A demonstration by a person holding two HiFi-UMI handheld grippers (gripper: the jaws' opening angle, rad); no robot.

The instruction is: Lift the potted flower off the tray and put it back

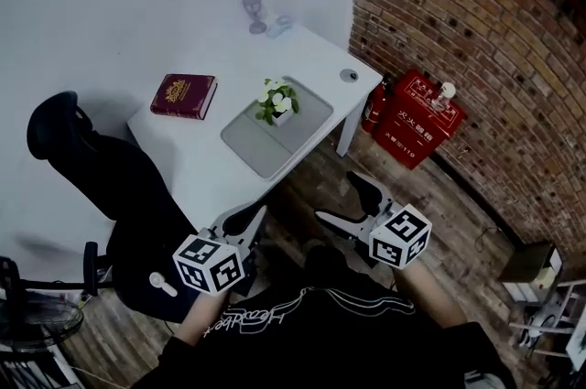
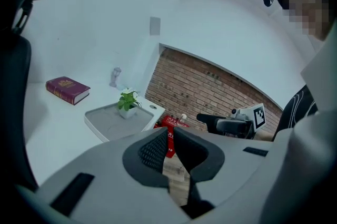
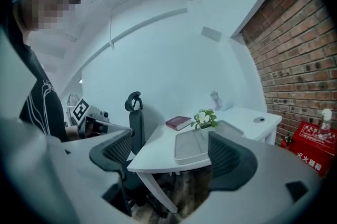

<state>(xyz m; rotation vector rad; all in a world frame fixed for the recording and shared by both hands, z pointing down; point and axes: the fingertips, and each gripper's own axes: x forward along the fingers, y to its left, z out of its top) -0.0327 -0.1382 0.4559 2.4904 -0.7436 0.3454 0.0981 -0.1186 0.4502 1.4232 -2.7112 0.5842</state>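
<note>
A small potted flower [image 1: 276, 102] with white blooms stands upright on a grey tray [image 1: 252, 140] on the white desk [image 1: 192, 158]. Both grippers hang below the desk's near edge, well short of the tray. My left gripper [image 1: 254, 215] has its jaws closed together with nothing between them. My right gripper [image 1: 339, 199] is wide open and empty. In the left gripper view the flower [image 2: 127, 101] and tray [image 2: 105, 123] lie far ahead. In the right gripper view the flower [image 3: 204, 118] and tray [image 3: 189, 146] show between the spread jaws.
A dark red book [image 1: 184, 95] lies on the desk left of the tray, and a glass [image 1: 255, 12] stands at the back. A black office chair [image 1: 110, 186] is at the left. A red fire-extinguisher box [image 1: 417, 117] sits against the brick wall [image 1: 476, 39].
</note>
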